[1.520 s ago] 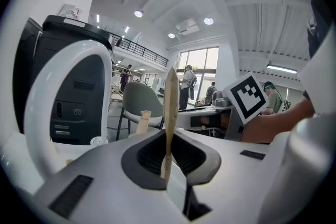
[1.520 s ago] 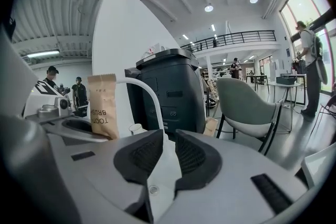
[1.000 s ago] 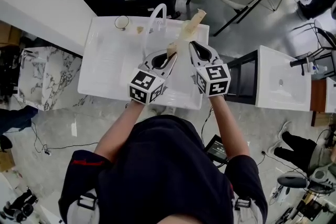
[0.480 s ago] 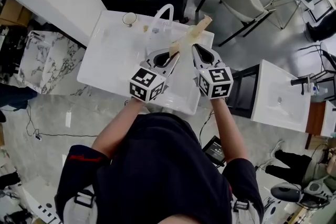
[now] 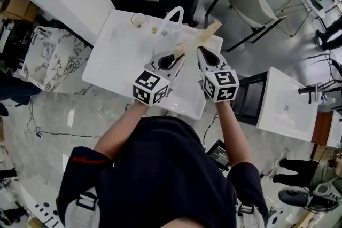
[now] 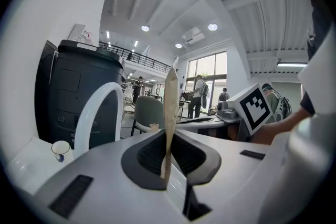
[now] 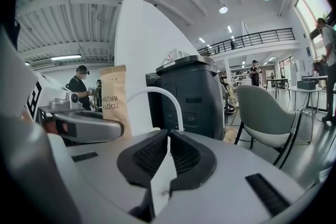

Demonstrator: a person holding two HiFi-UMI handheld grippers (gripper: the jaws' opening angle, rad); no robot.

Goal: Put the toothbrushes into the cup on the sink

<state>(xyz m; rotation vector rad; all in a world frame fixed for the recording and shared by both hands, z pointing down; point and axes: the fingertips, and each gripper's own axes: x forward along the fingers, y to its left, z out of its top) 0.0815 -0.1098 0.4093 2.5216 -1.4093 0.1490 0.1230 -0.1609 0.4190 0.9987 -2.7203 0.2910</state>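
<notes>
The step in hand looks like the unwrapping, not the drop. The left gripper [image 6: 167, 157] is clamped on the lower end of a brown paper toothbrush packet [image 6: 170, 107], which stands up from its jaws and slants toward the far right corner of the sink [image 5: 115, 69]. No bare brush shows (the wrapper hides whatever is inside). The right gripper [image 7: 167, 147] has its jaws pressed together on nothing and sits just beside the packet.

The cup [image 5: 138, 20] stands at the sink's far left corner, left of the white arched faucet [image 5: 172, 14] and well apart from the packet.

The next move probably calls for the right gripper to spread its jaws and take the packet's free upper end, so the paper can be opened or the brush drawn out. The brush would then go across to the cup.

Both forearms reach forward from the body. The two grippers are side by side above the right half of the sink, pointing away and slightly down.
</notes>
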